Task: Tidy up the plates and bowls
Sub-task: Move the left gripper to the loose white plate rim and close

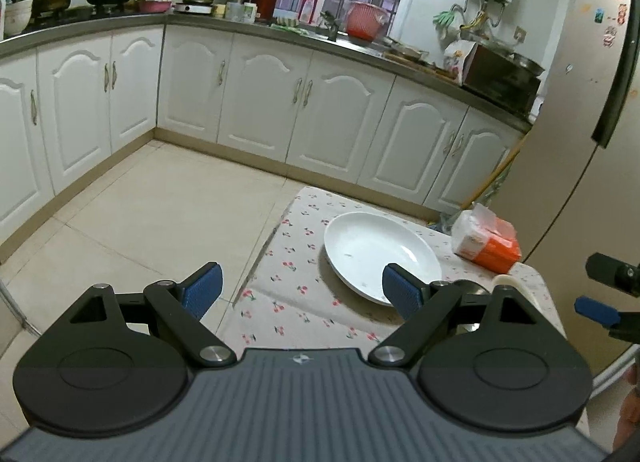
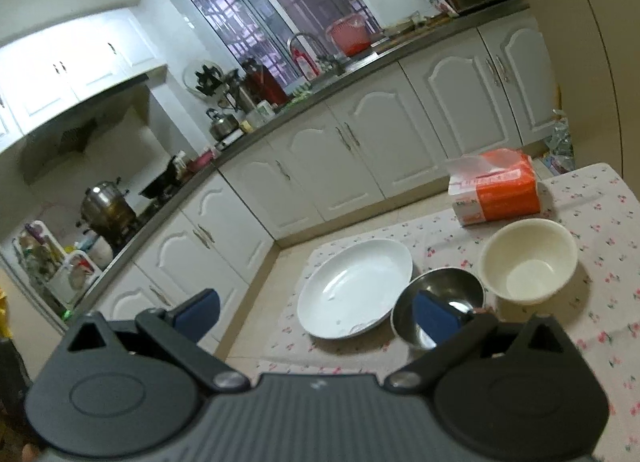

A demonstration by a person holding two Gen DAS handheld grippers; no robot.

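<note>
A shallow white oval plate [image 2: 354, 288] lies flat on the cherry-print tablecloth [image 2: 600, 302], its long axis running toward the orange tissue pack [image 2: 496, 192]. Beside it sit a small steel bowl [image 2: 440, 290] and a cream bowl [image 2: 528, 258]. The left gripper [image 1: 302, 288] and right gripper [image 2: 316, 312] both hover empty, jaws spread wide.

A table under a cherry-print cloth [image 2: 592, 262] carries a white plate [image 2: 354, 288], steel bowl [image 2: 452, 286], cream bowl [image 2: 528, 258], and what looks like a tissue pack [image 2: 496, 192].
</note>
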